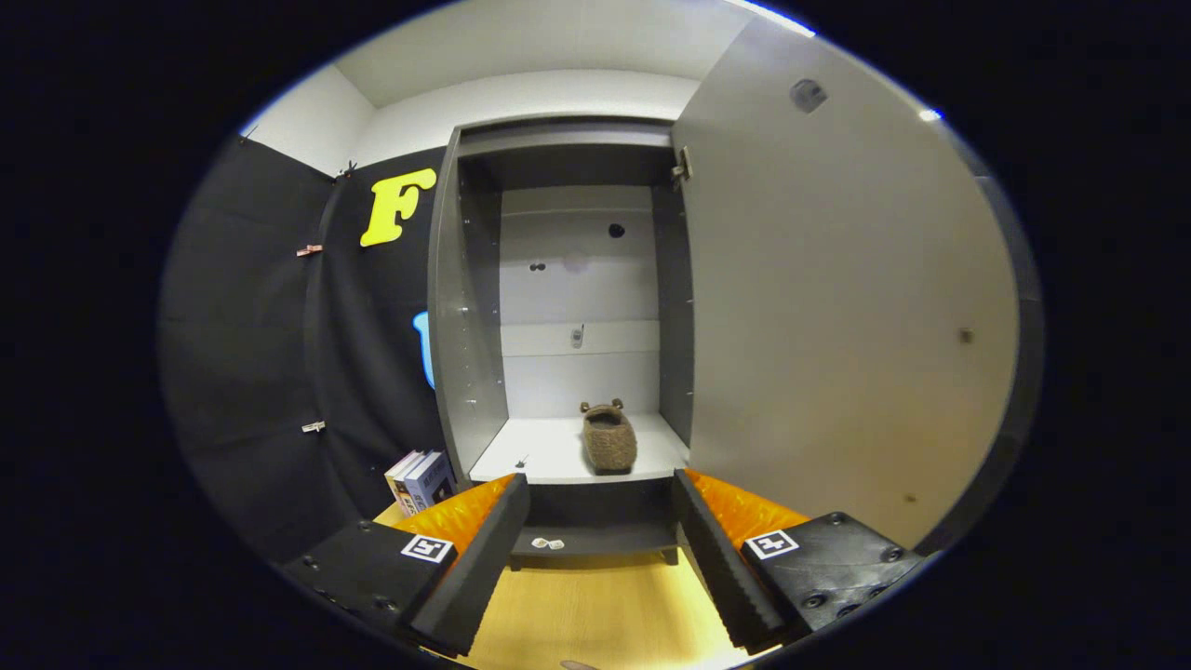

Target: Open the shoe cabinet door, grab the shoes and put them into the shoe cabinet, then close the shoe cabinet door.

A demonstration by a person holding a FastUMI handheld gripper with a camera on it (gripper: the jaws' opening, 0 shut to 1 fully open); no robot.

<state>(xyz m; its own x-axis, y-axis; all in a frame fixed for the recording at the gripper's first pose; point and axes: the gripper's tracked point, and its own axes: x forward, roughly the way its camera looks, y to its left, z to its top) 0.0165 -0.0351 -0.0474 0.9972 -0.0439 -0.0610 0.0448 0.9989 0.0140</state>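
Two fingers: your gripper (600, 521) has its two fingers spread wide apart, and nothing sits between them; they hold nothing.
Floor: one wooden floor (595, 614) lies under and between your fingers.
Small bits: two tiny pale objects (548, 542) rest on the low dark ledge just ahead of your fingers; too small for you to tell what they are.
Books: a small stack of books (421, 479), about three as far as you can count, stands beside your left finger, against the foot of the cabinet's left side.
Cabinet: one tall grey shoe cabinet (465, 307) stands straight ahead of you, beyond the fingertips.
Door: one door (837, 307), swung fully open on the right side of the cabinet, its inner face turned toward you.
Hinge: one hinge (682, 166) shows at the door's top corner, where it meets the cabinet frame.
Shelf: one pale shelf (549, 451) forms the bottom of the open compartment, just beyond your fingertips.
Contents: one brown shoe (609, 437), fuzzy, with two small ear-like bumps at its far end, rests on that shelf right of centre, pointing lengthwise toward you. You can also see one small dark speck near the shelf's front left edge.
Back panel: one pale back panel (577, 279) with three dark holes in it, and one small fitting lower down.
Wall: black cloth (260, 354) hangs to the left of the cabinet, with three small clips on it.
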